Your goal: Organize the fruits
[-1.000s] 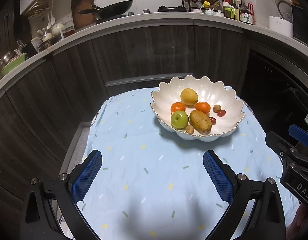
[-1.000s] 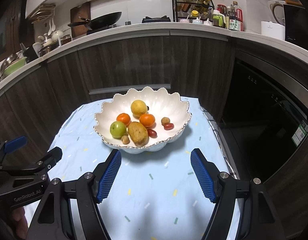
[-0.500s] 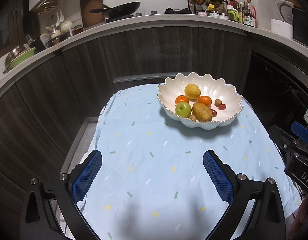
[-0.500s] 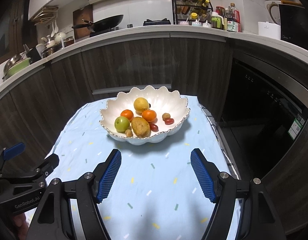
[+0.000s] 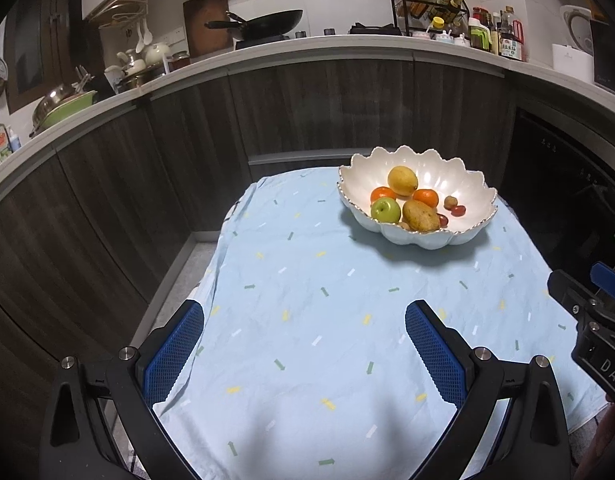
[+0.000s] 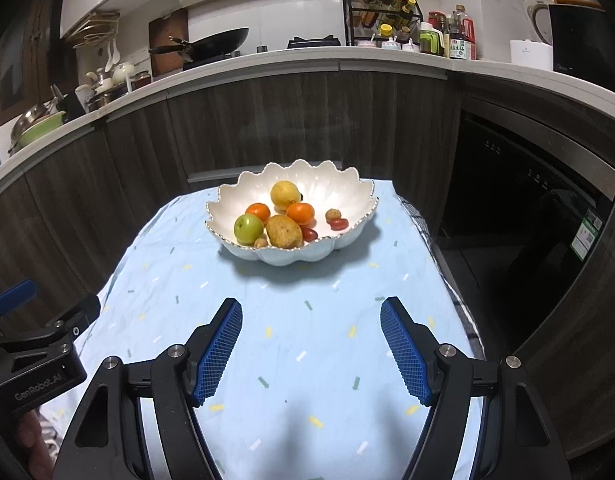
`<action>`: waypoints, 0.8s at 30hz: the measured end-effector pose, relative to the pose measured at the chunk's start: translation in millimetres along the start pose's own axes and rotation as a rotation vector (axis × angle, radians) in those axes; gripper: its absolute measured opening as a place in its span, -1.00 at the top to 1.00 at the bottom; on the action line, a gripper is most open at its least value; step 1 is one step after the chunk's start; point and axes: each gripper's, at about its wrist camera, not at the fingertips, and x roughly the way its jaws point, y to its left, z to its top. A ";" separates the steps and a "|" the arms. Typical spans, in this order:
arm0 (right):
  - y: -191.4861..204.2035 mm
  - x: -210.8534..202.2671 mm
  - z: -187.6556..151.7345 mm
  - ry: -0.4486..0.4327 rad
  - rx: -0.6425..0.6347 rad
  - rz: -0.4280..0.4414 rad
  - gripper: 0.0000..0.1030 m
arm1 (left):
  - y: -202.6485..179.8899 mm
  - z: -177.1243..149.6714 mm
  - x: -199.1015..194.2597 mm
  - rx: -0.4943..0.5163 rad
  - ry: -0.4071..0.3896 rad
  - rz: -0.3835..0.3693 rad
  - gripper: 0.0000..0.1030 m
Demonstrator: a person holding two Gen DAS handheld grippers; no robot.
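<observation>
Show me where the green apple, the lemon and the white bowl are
green apple [image 6: 249, 228], right wrist view, middle of its skin.
lemon [image 6: 285, 194], right wrist view, centre of its yellow side.
white bowl [image 6: 347, 190], right wrist view, bare inner wall.

white scalloped bowl [image 6: 347, 236] on the worktop held a lemon [image 6: 284, 194], two oranges [image 6: 300, 213], green apple [image 6: 248, 229] and brown fruit [image 6: 283, 232].

A dim kitchen with dark wood-grain cabinets [image 6: 267, 120] under a pale countertop [image 6: 387, 58] holding a black wok [image 6: 211, 42], a spice rack [image 6: 381, 16] and bottles, with white wall tiles [image 6: 299, 20] behind.
</observation>
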 end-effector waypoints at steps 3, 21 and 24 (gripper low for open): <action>-0.2 -0.2 -1.3 0.001 0.001 0.002 -0.41 | -0.4 -1.9 0.3 0.000 0.006 0.000 -0.99; 0.5 -6.3 -0.7 -0.014 0.005 0.005 -0.41 | 0.4 -1.6 -0.5 -0.001 -0.001 0.001 -0.99; -0.4 -6.3 0.0 -0.011 0.008 0.006 -0.41 | 0.6 -1.1 -2.4 -0.001 -0.005 0.001 -0.99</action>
